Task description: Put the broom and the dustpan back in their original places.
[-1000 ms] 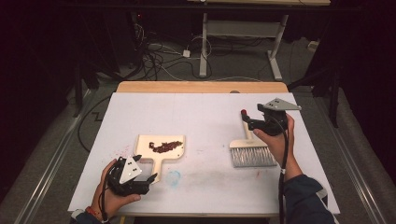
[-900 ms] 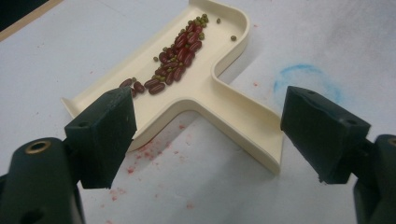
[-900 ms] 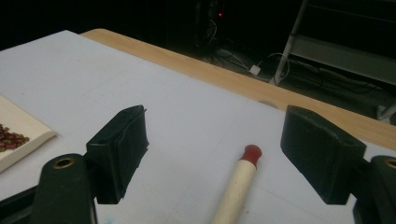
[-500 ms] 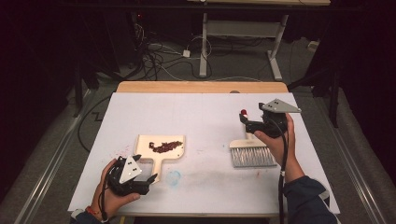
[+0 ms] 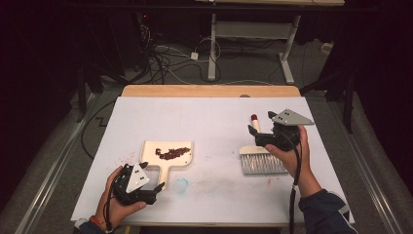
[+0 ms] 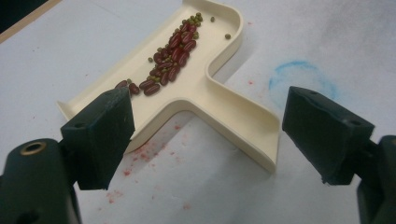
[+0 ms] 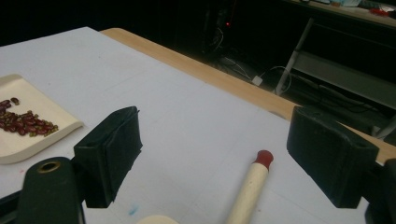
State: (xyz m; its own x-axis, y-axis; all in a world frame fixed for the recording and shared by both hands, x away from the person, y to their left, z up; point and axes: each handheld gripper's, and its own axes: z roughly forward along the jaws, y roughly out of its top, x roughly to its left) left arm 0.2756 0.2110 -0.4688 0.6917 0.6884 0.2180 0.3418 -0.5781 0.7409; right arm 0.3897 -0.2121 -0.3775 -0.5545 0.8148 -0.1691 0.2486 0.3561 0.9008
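Note:
A cream dustpan [image 5: 167,155] lies left of centre on the white table, holding a small heap of red and green beans [image 5: 171,153]. My left gripper [image 5: 156,193] stands open just short of the pan's handle [image 6: 243,126], which lies ahead between the jaws; the beans [image 6: 175,51] sit farther up the pan. At the right lies a hand brush [image 5: 263,161] whose cream handle ends in a red tip [image 5: 254,118]. My right gripper [image 5: 260,124] hovers open over that handle [image 7: 250,186], with nothing held.
A faint blue ring mark [image 6: 301,79] and red specks stain the white table cover [image 5: 209,117]. The table's wooden far edge [image 5: 209,90] borders a dark floor with cables and a desk frame [image 5: 253,34]. The dustpan [image 7: 28,126] shows at the left of the right gripper view.

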